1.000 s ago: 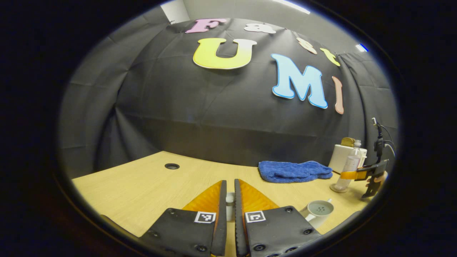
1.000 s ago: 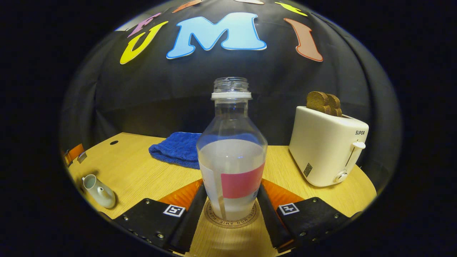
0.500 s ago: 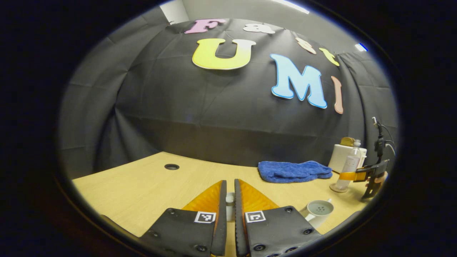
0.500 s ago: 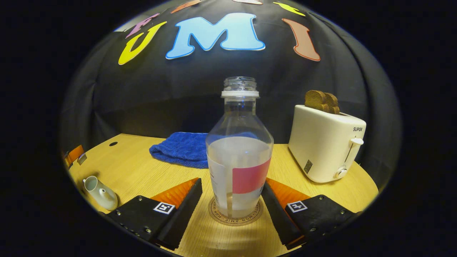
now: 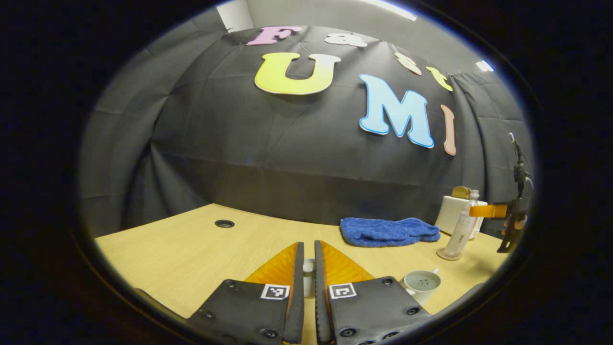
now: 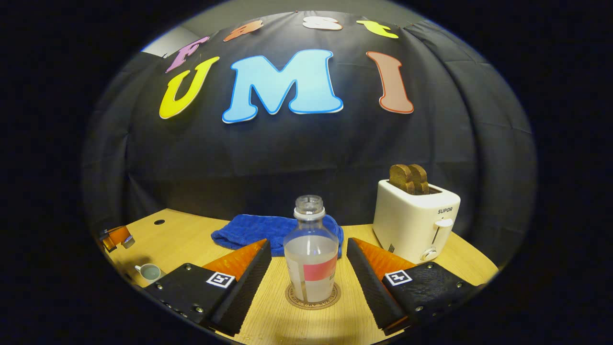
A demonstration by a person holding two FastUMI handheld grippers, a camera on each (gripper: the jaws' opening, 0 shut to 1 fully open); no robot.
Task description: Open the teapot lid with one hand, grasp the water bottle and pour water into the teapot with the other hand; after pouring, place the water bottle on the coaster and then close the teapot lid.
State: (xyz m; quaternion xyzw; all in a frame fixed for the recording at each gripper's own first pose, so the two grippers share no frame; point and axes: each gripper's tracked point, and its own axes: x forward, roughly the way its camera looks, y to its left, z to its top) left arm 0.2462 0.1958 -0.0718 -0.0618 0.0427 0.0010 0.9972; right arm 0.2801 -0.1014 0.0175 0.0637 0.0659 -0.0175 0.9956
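Pale wood table [image 5: 191,249] stretches wide and bare to my left in the left gripper view, running back to the black cloth wall, with a small round hole [image 5: 224,223] near its far left edge. My left gripper [image 5: 309,254] has its fingers nearly together, pinching a small whitish thing [image 5: 309,278] that sits in the narrow gap between them; I take it for the teapot lid, though little of it shows. To the right, near the table's front edge, the teapot [image 5: 421,282] stands uncovered, and I can see a strainer of small holes inside its mouth. Beyond it a blue towel [image 5: 389,231] lies folded toward the back wall, and the water bottle [image 5: 459,232] stands upright on the coaster [image 5: 448,255], with my right gripper [image 5: 493,211] held high up beside the bottle's neck, apart from it. In the right gripper view my right gripper [image 6: 309,258] is spread wide, its fingers well clear of the bottle [image 6: 311,261] on both sides and holding nothing. The bottle stands capless on the round coaster [image 6: 312,299], roughly half filled with water, a red band across its label. Open table lies between it and the teapot [image 6: 149,272] far to the left, beside my left gripper [image 6: 115,235]. A white toaster [image 6: 414,220] with two brown slices of toast [image 6: 408,176] in its slots stands close to the table's right edge, just behind my right finger.
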